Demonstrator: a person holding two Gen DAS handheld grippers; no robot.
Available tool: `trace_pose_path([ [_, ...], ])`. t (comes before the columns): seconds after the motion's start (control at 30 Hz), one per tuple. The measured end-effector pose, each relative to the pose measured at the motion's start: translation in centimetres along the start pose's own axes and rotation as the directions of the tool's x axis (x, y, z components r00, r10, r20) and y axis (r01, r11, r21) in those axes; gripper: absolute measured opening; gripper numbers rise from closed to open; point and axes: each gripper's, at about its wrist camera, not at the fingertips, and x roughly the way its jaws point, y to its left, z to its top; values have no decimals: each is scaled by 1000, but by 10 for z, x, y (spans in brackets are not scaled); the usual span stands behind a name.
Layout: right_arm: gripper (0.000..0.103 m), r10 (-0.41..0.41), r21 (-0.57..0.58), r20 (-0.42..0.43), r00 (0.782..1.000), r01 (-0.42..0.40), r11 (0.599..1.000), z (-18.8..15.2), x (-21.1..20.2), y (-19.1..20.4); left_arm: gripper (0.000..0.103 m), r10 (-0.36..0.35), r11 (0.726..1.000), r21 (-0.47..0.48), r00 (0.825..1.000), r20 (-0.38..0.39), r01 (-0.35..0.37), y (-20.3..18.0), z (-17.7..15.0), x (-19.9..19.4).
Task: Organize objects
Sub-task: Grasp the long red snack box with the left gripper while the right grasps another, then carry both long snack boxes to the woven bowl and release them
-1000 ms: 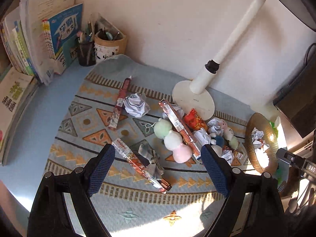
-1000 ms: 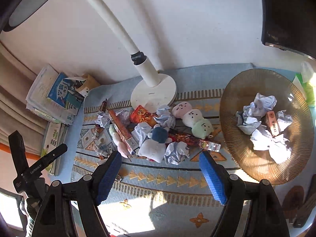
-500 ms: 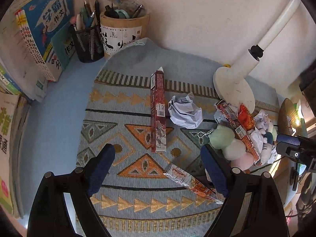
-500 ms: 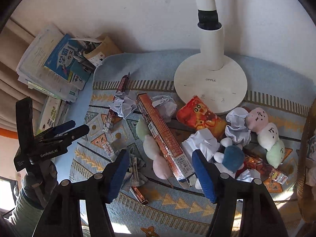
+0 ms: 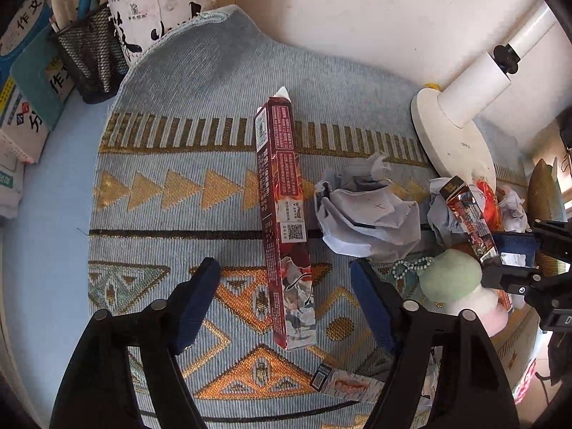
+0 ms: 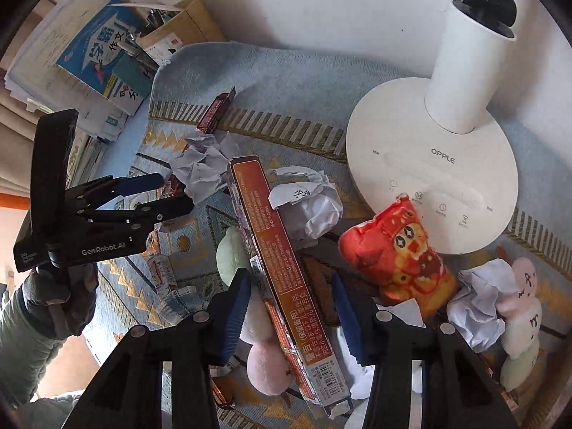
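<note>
A long dark red box (image 5: 286, 214) lies lengthwise on the patterned mat (image 5: 171, 164). My left gripper (image 5: 286, 300) is open, its blue pads on either side of the box's near end without touching it. In the right wrist view the left gripper (image 6: 168, 195) hovers low beside crumpled paper (image 6: 200, 164), with the dark red box (image 6: 214, 114) beyond it. My right gripper (image 6: 291, 316) is open around a long orange box (image 6: 282, 264), which rests tilted over a green and pink plush (image 6: 232, 254). Seen from the left wrist, the right gripper (image 5: 518, 261) sits at that orange box (image 5: 468, 221).
A white lamp base (image 6: 429, 164) stands behind the clutter. An orange snack-shaped plush (image 6: 397, 250), paper balls (image 6: 307, 203) and a pink plush (image 6: 518, 307) crowd the right. A mesh pen holder (image 5: 89, 64) and books (image 6: 100, 53) line the left wall. A gloved hand (image 6: 60, 300) holds the left gripper.
Both grippers have dropped closer to the mat. The left moved forward over the dark red box; the right moved left and down over the orange box. Both stayed open.
</note>
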Motion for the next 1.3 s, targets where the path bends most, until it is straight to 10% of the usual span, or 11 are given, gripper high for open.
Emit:
trace_pose_path([
  [0.13, 21, 19, -1, 13, 1000, -19, 1000, -4, -1, 3, 18, 45, 998, 33, 999, 6, -45, -5, 4, -1],
  [0.27, 17, 31, 19, 67, 997, -32, 999, -13, -20, 5, 15, 53, 998, 13, 998, 45, -53, -1, -7, -21],
  [0.47, 17, 86, 40, 144, 986, -92, 995, -46, -75, 19, 15, 49, 998, -48, 995, 90, -44, 9, -52, -74],
  [0.9, 18, -41, 52, -128, 991, 48, 997, -159, -10, 6, 15, 42, 993, -106, 999, -31, -45, -9, -172, -80],
  [0.97, 21, -55, 29, -130, 990, 59, 998, -161, -6, 6, 35, 35, 991, -131, 998, -58, -42, -8, -174, -72],
  [1.13, 65, -78, 33, -99, 992, 81, 996, -167, -14, 2, 46, 42, 986, -159, 997, -62, -52, -6, -162, -63],
  [1.3, 65, -126, -22, -118, 985, 125, 992, -189, -10, 11, 56, 101, 988, -111, 994, -40, -105, -19, -160, -61],
])
